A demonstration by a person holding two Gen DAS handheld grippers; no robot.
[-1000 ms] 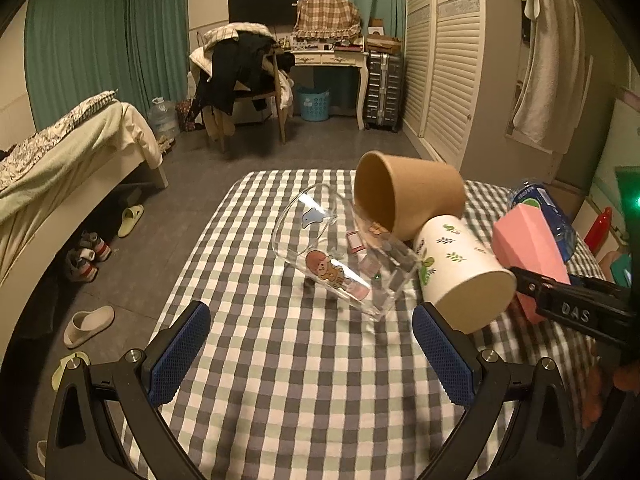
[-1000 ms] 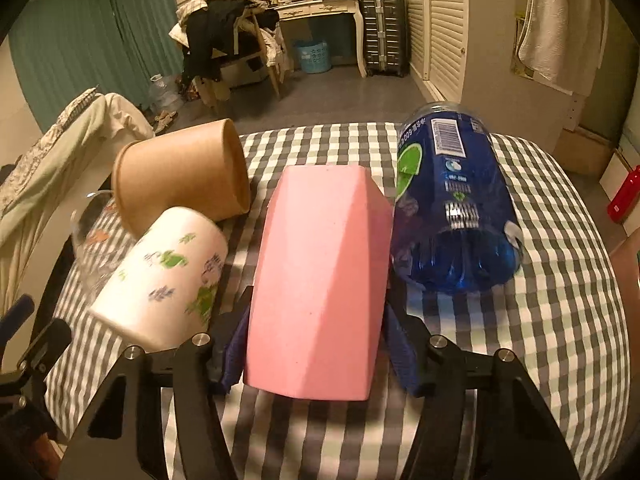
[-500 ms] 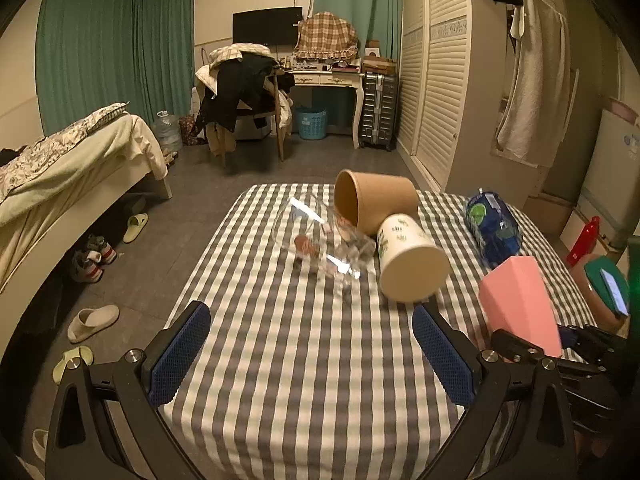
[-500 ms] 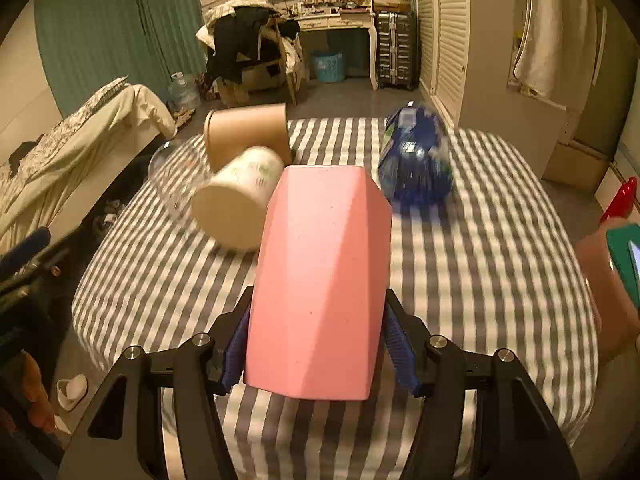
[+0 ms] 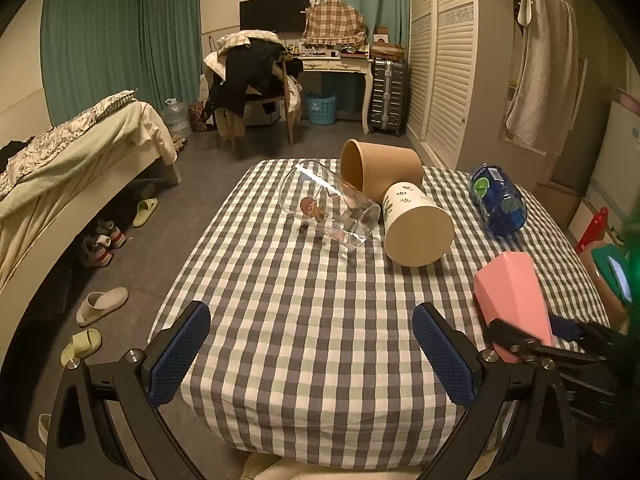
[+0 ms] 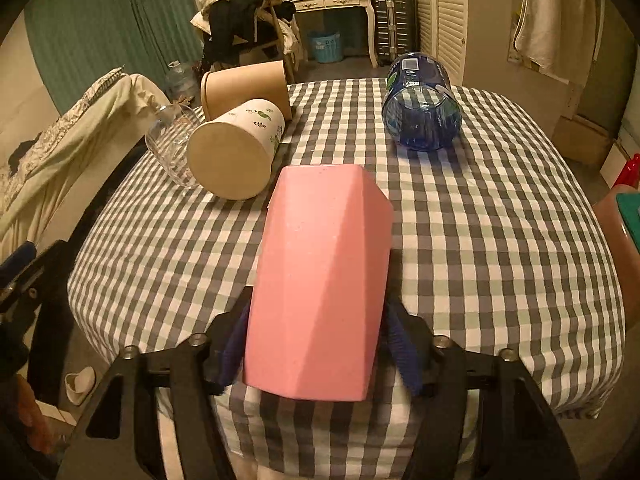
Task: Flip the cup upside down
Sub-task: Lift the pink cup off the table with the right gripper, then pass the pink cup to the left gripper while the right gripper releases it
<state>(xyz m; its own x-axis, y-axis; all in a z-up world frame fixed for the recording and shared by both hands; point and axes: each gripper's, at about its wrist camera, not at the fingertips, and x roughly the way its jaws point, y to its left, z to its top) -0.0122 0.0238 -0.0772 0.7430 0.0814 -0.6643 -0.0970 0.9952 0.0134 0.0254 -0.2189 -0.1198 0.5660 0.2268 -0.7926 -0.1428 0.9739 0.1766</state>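
Note:
My right gripper [image 6: 318,344] is shut on a pink faceted cup [image 6: 320,276] and holds it on its side near the table's front edge. The pink cup also shows in the left wrist view [image 5: 514,300] at the right, with the right gripper behind it. My left gripper [image 5: 312,348] is open and empty above the front of the checked table [image 5: 300,312].
Farther back lie a clear glass [image 5: 332,210], a white leaf-print cup [image 5: 416,228], a brown paper cup [image 5: 380,166] and a blue plastic bottle [image 5: 498,200], all on their sides. A bed [image 5: 60,168] stands left; slippers [image 5: 102,306] lie on the floor.
Both grippers have drawn back from the lying cups toward the table's front. The right gripper carried the pink cup with it; the left stayed open.

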